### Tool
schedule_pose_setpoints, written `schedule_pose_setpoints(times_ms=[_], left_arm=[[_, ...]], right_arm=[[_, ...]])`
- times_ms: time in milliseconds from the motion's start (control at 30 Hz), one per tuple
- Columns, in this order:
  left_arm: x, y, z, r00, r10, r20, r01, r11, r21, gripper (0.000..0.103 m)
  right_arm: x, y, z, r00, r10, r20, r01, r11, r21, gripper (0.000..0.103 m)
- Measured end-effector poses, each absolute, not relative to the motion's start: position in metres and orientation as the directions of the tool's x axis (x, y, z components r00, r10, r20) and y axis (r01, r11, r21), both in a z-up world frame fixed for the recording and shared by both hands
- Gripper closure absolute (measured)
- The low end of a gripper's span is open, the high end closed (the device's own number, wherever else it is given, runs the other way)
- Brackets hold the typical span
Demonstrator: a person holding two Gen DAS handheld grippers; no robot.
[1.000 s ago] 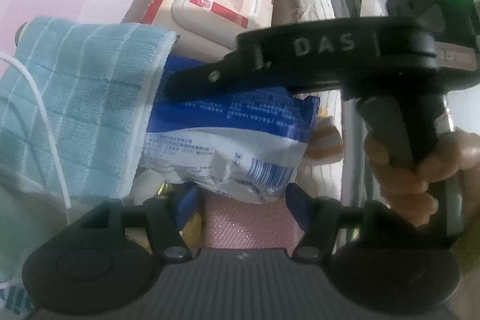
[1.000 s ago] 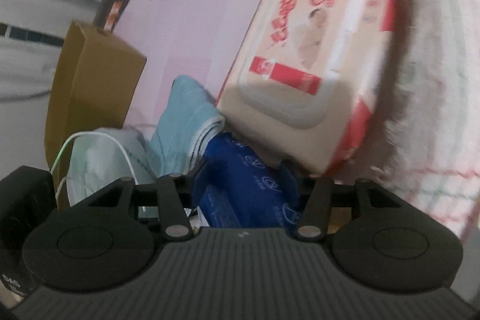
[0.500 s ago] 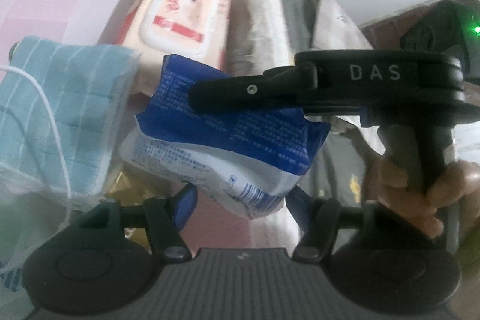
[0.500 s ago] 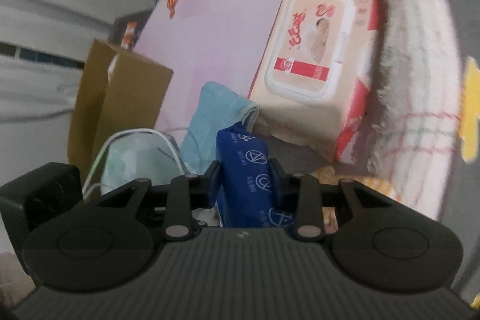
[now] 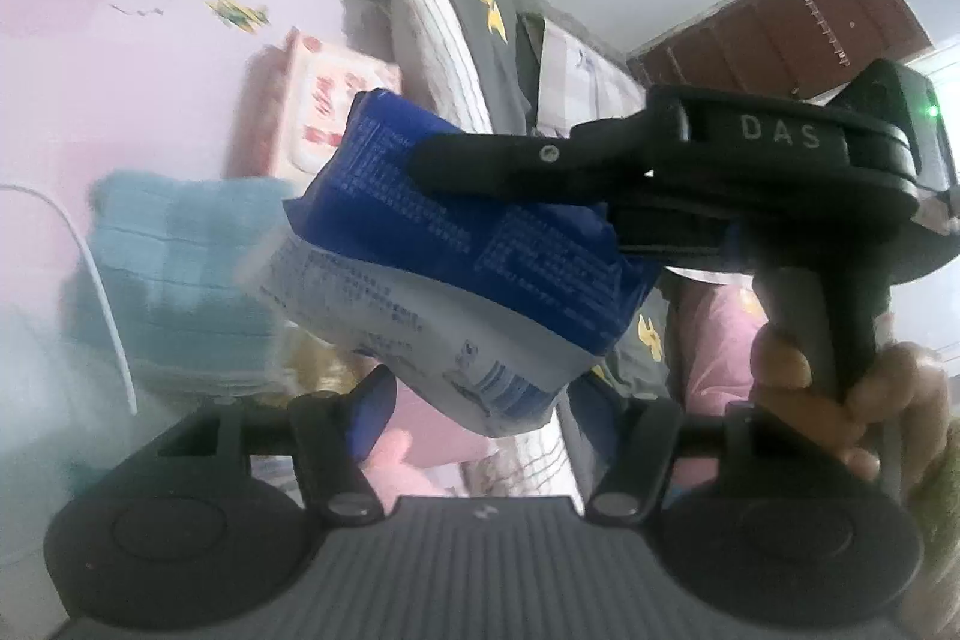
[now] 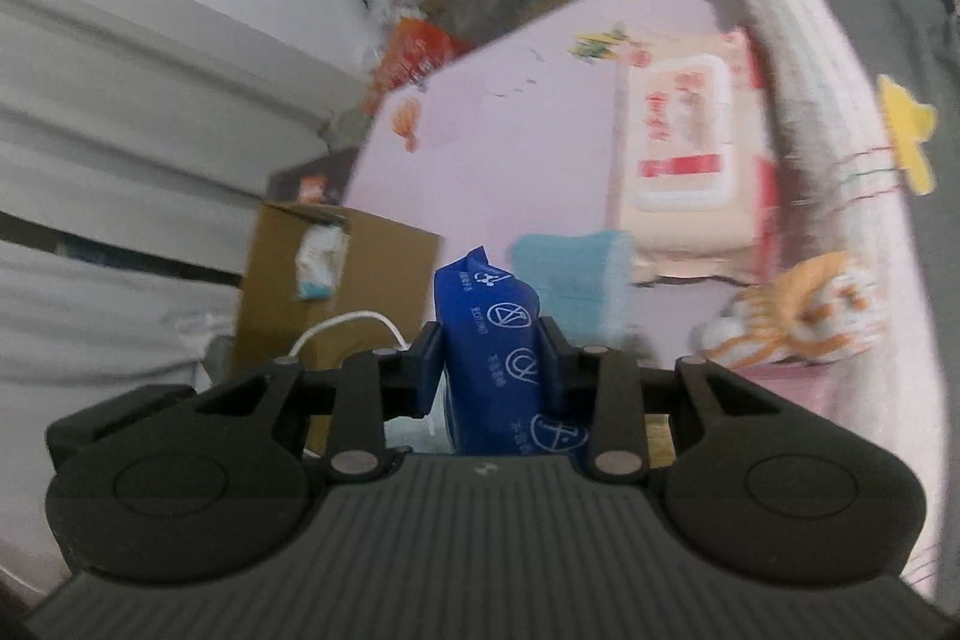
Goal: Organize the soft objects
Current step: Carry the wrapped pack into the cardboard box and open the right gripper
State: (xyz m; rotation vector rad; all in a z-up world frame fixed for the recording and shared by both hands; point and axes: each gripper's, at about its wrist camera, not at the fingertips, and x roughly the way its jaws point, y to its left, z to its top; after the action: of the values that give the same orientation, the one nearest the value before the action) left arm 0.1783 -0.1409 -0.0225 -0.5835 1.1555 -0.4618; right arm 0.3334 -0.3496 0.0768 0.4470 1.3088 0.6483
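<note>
The right gripper [image 6: 491, 367] has just been closing and is now clenched on the blue tissue pack [image 6: 504, 358], which has come up off the pink mat [image 6: 510, 148]; in judgement the pick-up is done and the carrying begins. The left gripper [image 5: 477, 415] stands released, the pack's lower end hanging just above it. The pack's long axis runs forward along the right fingers. Beyond the pack lie the blue towel [image 6: 579, 274], then the wipes pack [image 6: 684, 148].
</note>
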Motion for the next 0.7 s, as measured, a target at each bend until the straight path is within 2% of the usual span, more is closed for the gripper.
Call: schedule_pose_setpoints(times_ms=[167, 300, 533, 700], left_arm=[[0.159, -0.081, -0.003, 0.370, -0.561, -0.741, 0.042, 0.806, -0.590, 0.039], [0.152, -0.021, 0.006, 0.392, -0.484, -0.782, 0.009, 0.852, -0.523, 0.035], [0.174, 0.061, -0.001, 0.377, -0.370, -0.849, -0.044, 0.908, -0.416, 0.033], [0.196, 0.100, -0.025, 0.362, -0.334, -0.870, -0.044, 0.926, -0.374, 0.034]], right_arm=[[0.316, -0.293, 0.094, 0.166, 0.707, -0.687, -0.171, 0.707, 0.686, 0.071], [0.306, -0.234, 0.086, 0.209, 0.767, -0.606, -0.117, 0.635, 0.764, 0.071], [0.294, -0.128, 0.039, 0.280, 0.823, -0.494, -0.005, 0.515, 0.857, 0.072], [0.300, -0.070, -0.001, 0.349, 0.796, -0.495, 0.063, 0.507, 0.860, 0.070]])
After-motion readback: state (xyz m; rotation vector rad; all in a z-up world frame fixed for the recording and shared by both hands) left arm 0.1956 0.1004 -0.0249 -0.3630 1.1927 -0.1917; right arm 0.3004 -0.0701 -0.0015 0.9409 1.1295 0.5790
